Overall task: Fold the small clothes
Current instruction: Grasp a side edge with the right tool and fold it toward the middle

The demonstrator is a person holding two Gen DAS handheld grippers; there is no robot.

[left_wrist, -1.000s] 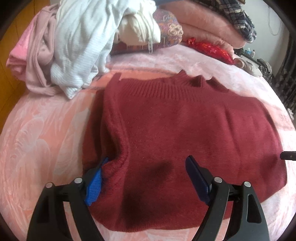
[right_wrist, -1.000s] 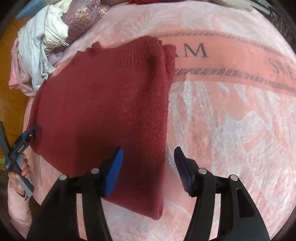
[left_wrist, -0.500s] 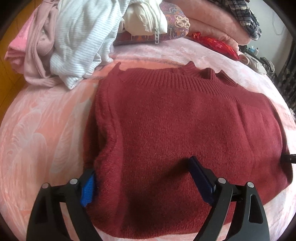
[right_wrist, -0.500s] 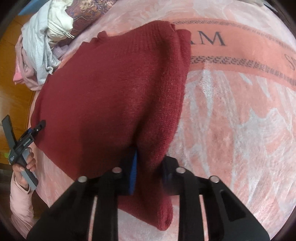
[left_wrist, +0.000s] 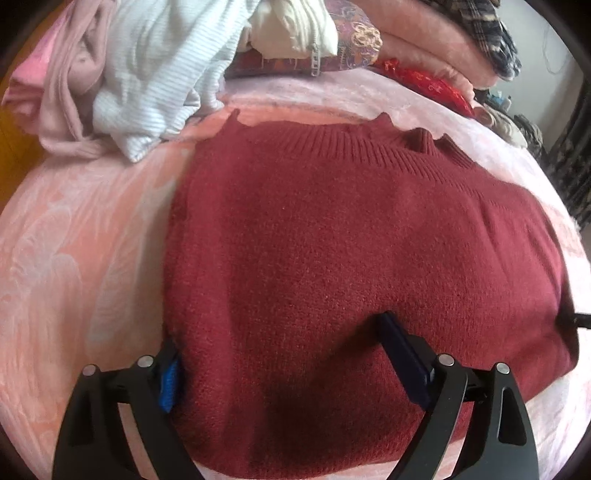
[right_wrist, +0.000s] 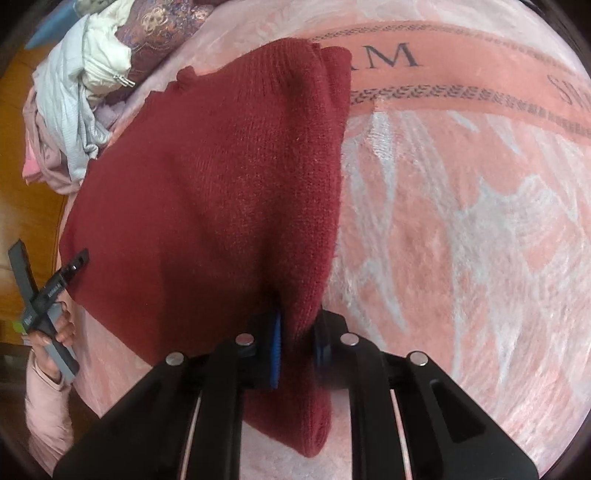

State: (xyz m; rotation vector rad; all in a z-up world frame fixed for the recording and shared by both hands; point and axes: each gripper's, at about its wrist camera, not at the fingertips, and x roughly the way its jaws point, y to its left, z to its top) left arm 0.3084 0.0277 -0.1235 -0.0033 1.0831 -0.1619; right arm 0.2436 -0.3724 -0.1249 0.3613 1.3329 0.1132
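A dark red knit sweater lies folded flat on the pink blanket, its ribbed hem toward the clothes pile. My left gripper stands open over its near left corner, one blue pad beside the left edge and the other resting on top of the knit. In the right wrist view the sweater fills the left half. My right gripper is closing its jaws on the thick folded right edge, and both pads press into the knit. A hand holds the left gripper at the sweater's far corner.
A heap of white, pale pink and patterned clothes sits beyond the sweater at the back left. Folded blankets are stacked behind it. The pink patterned blanket spreads to the right. An orange wooden surface shows past the bed's left edge.
My right gripper went from open astride the sweater's right edge to pinched shut on it. The left gripper sank closer to the sweater, its left pad now tucked against the edge.
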